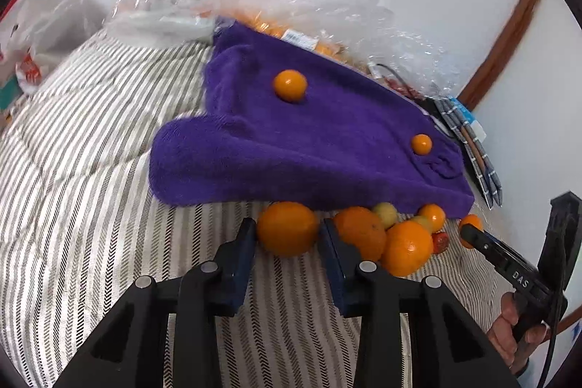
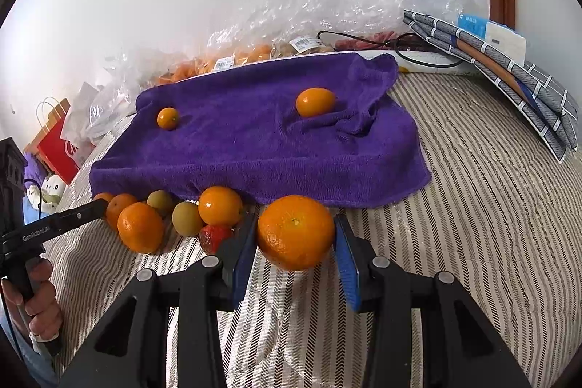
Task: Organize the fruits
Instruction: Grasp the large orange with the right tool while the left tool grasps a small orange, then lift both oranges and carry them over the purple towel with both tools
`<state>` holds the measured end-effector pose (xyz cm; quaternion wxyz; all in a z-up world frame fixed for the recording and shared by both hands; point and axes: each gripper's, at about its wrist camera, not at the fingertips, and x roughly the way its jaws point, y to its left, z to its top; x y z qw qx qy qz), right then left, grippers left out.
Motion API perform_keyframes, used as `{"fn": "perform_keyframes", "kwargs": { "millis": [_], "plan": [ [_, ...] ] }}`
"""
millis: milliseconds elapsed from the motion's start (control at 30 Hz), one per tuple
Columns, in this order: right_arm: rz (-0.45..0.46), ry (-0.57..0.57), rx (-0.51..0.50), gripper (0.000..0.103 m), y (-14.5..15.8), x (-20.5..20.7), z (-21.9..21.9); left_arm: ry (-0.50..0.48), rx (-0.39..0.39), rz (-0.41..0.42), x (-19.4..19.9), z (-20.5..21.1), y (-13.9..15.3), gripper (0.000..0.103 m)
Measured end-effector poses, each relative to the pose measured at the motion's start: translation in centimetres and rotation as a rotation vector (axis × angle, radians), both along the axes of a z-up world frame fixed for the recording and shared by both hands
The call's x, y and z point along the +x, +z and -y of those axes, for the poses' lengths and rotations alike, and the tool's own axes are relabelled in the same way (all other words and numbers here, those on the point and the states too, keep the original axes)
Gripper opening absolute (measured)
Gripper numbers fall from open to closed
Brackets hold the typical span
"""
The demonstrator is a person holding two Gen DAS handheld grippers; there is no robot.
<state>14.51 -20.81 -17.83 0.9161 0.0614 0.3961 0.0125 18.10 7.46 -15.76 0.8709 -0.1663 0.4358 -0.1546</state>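
Gripping: left gripper (image 1: pixel 287 235) fingers pinch an orange (image 1: pixel 287 228); right gripper (image 2: pixel 296 237) fingers clamp a bigger orange (image 2: pixel 296 232).
Beside: loose fruit pile (image 2: pixel 174 217) on the striped bedcover (image 2: pixel 473 206).
Beyond: purple towel (image 2: pixel 254 148) carrying two small oranges (image 2: pixel 315 102).

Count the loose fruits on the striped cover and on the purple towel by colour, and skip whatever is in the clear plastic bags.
Round orange fruits: 7
Round yellow-green fruits: 2
Red strawberry: 1
Total: 10
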Motion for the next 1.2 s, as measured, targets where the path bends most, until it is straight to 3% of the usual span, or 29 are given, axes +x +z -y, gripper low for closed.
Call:
{"fn": "perform_keyframes", "kwargs": {
  "millis": [333,733,1200],
  "plan": [
    [0.005,0.010,0.005,0.041,0.0,0.1,0.0,-0.018,0.032,0.024,-0.1,0.6,0.1,0.034],
    [0.059,0.029,0.016,0.041,0.7,-0.8,-0.2,0.010,0.051,0.183,-1.7,0.5,2.4,0.034],
    [0.107,0.059,0.040,0.041,1.4,-1.4,-0.2,0.053,0.055,0.218,-2.2,0.1,3.0,0.034]
  ]
}}
